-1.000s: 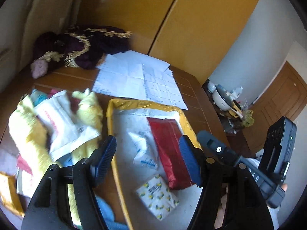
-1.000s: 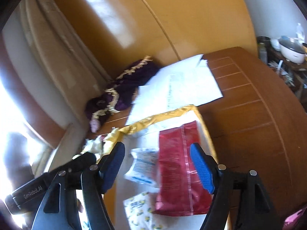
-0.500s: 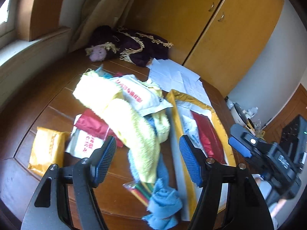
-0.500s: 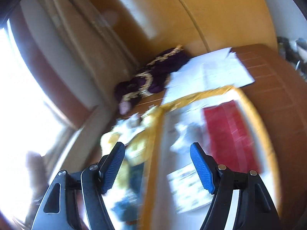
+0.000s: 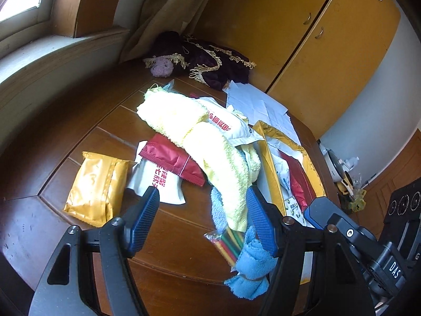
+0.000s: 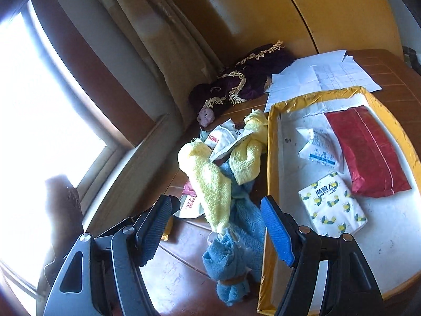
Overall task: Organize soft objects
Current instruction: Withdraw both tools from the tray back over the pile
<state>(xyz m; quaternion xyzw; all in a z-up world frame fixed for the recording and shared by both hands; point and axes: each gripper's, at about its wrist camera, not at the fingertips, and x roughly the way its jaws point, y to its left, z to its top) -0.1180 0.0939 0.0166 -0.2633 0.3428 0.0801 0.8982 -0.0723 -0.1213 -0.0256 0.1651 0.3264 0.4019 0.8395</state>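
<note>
A heap of soft things lies on the wooden table [image 5: 65, 137]: a yellow towel [image 5: 210, 142] draped over white packets [image 5: 226, 123], a red packet [image 5: 173, 158], a gold packet [image 5: 94, 187] and a blue cloth [image 5: 252, 263] [image 6: 236, 237]. To its right stands a yellow-rimmed tray [image 6: 271, 158] holding a red packet [image 6: 368, 147], a white sachet [image 6: 321, 147] and a lemon-print tissue pack [image 6: 331, 205]. My left gripper [image 5: 202, 221] hangs open above the table in front of the heap. My right gripper [image 6: 215, 226] is open over the blue cloth, holding nothing.
A purple fringed cloth [image 5: 205, 58] lies at the table's far side by the curtain [image 5: 168, 13]. White papers [image 6: 323, 76] lie beyond the tray. A bag of coloured sticks [image 5: 229, 245] sits by the blue cloth. Yellow cupboard doors [image 5: 315, 39] stand behind.
Both grippers have swung left from over the tray toward the heap of towels and packets. Both stay open and empty.
</note>
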